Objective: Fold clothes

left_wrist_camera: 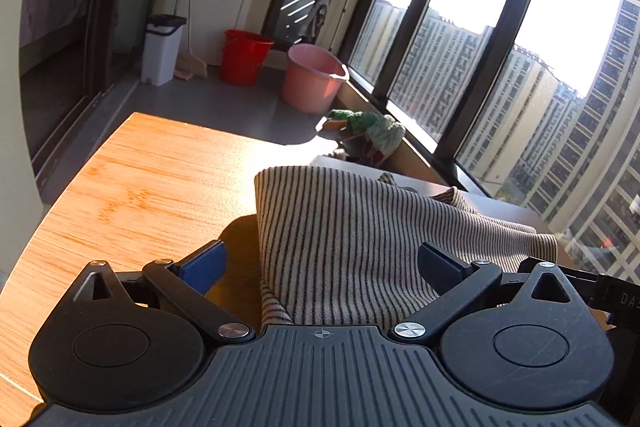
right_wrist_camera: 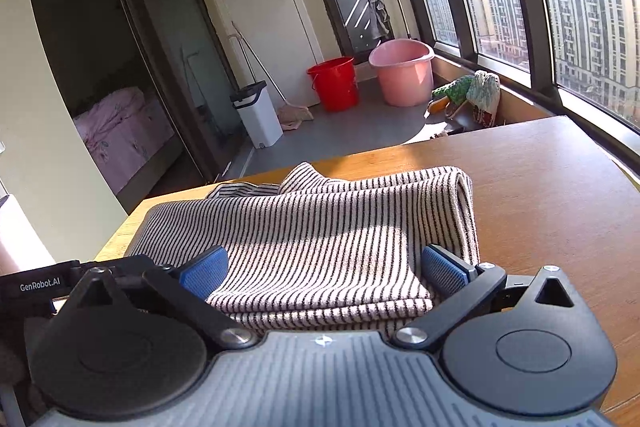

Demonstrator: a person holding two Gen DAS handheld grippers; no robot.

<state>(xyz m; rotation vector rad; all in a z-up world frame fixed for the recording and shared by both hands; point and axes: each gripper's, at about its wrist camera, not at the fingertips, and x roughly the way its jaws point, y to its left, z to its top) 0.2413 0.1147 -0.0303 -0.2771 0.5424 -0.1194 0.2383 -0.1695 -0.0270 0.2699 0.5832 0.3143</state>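
A black-and-cream striped garment (left_wrist_camera: 352, 227) lies folded in layers on the wooden table (left_wrist_camera: 132, 187). In the left wrist view my left gripper (left_wrist_camera: 320, 269) stands open, its blue pads spread wide over the garment's near edge without pressing it. The right wrist view shows the same striped garment (right_wrist_camera: 320, 223) from the other side, on the table (right_wrist_camera: 540, 195). My right gripper (right_wrist_camera: 324, 273) is open as well, jaws wide, with the folded near edge lying between the blue pads (right_wrist_camera: 442, 271) and loose of them.
Beyond the table's far edge stand a red bucket (right_wrist_camera: 334, 83), a pink bucket (right_wrist_camera: 404, 71) and a white bin (right_wrist_camera: 258, 115) on the grey floor. A green-and-white bundle (right_wrist_camera: 472, 91) lies by the window sill. Large windows (left_wrist_camera: 520, 67) run along the right.
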